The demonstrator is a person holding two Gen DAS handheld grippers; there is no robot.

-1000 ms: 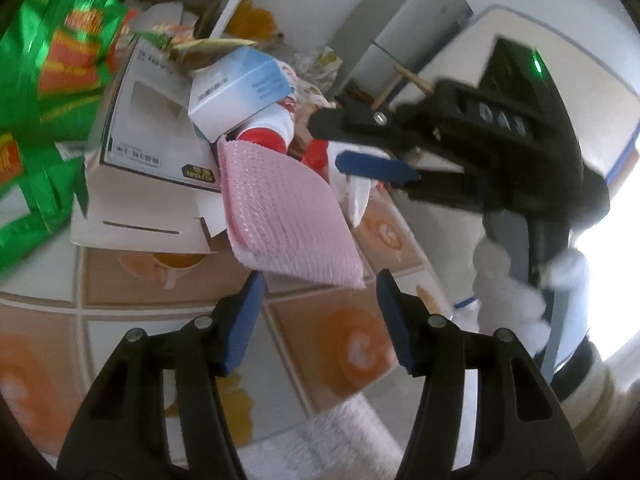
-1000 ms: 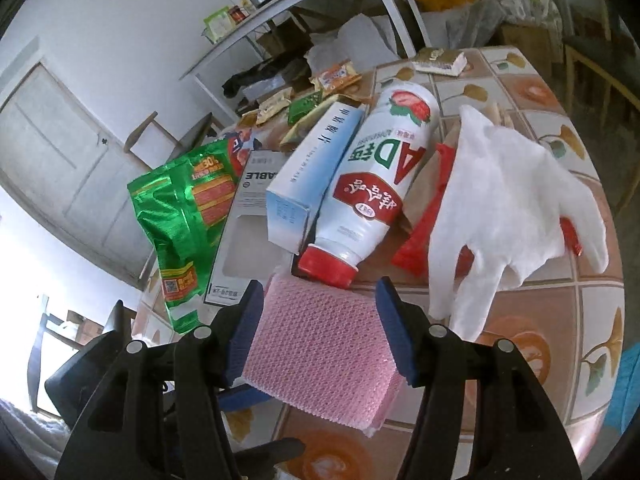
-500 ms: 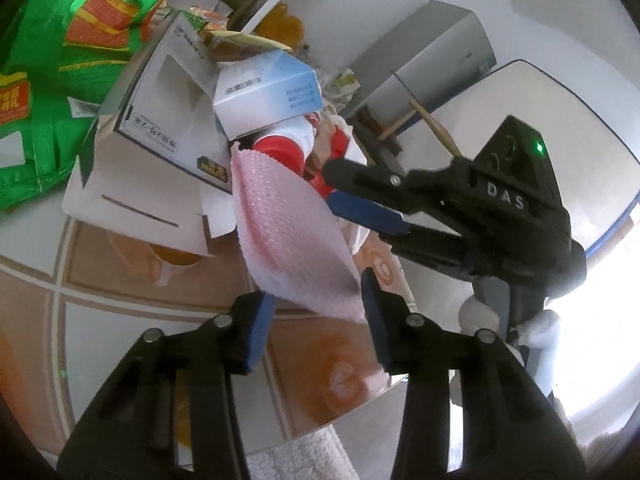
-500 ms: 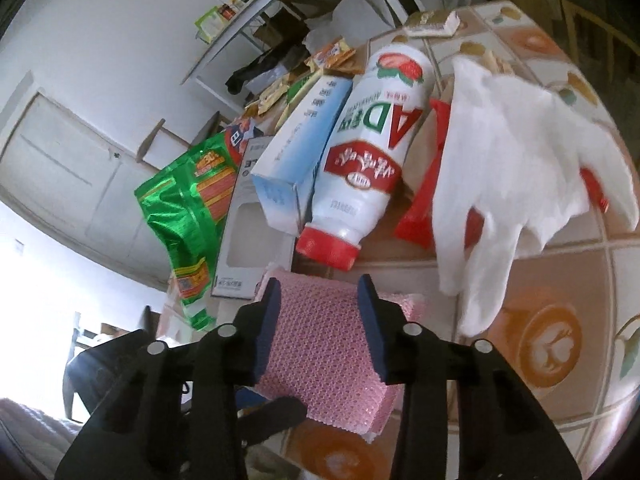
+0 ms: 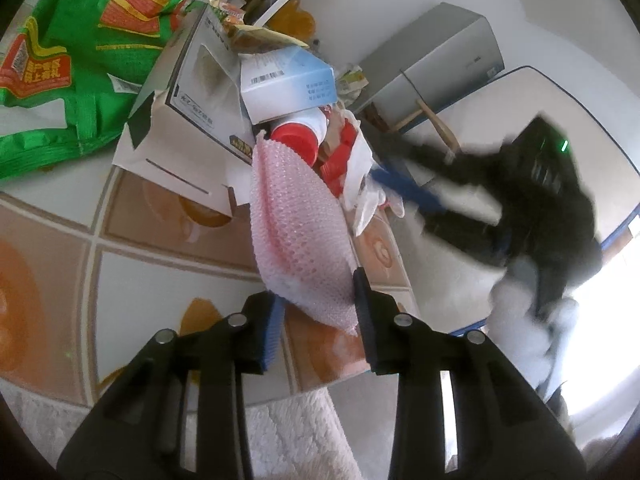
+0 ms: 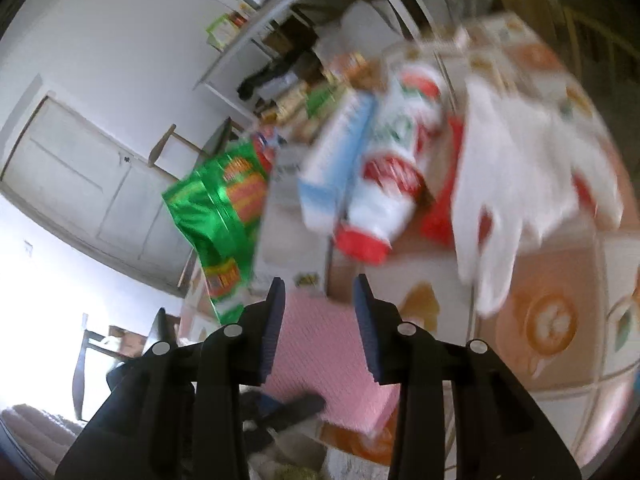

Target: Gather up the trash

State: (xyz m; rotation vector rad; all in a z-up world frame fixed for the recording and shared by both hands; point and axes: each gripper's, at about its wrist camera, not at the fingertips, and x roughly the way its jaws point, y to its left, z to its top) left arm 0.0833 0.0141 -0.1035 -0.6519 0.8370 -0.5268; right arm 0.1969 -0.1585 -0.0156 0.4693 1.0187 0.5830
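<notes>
A pink bubble-wrap pouch (image 5: 300, 240) lies on the tiled table, its near end between the fingers of my left gripper (image 5: 316, 316), which is shut on it. In the right wrist view the pouch (image 6: 320, 344) lies below my right gripper (image 6: 320, 312), whose jaws are partly closed with nothing between them; the gripper is raised above the table and blurred. Behind the pouch lie a red-capped white bottle (image 6: 384, 184), a light blue box (image 5: 284, 80), a white cardboard box (image 5: 188, 120), a green snack bag (image 5: 80, 48) and a white plastic glove (image 6: 520, 176).
The table edge (image 5: 360, 376) runs close to my left gripper, with a pale towel (image 5: 296, 432) below it. A grey cabinet (image 5: 436, 60) and a white mattress stand beyond. A shelf rack (image 6: 304, 28) and a door (image 6: 80, 184) are behind the table.
My left gripper has closed on the pink pouch's near end. My right gripper has narrowed its jaws and pulled back and up from the pouch, moving fast.
</notes>
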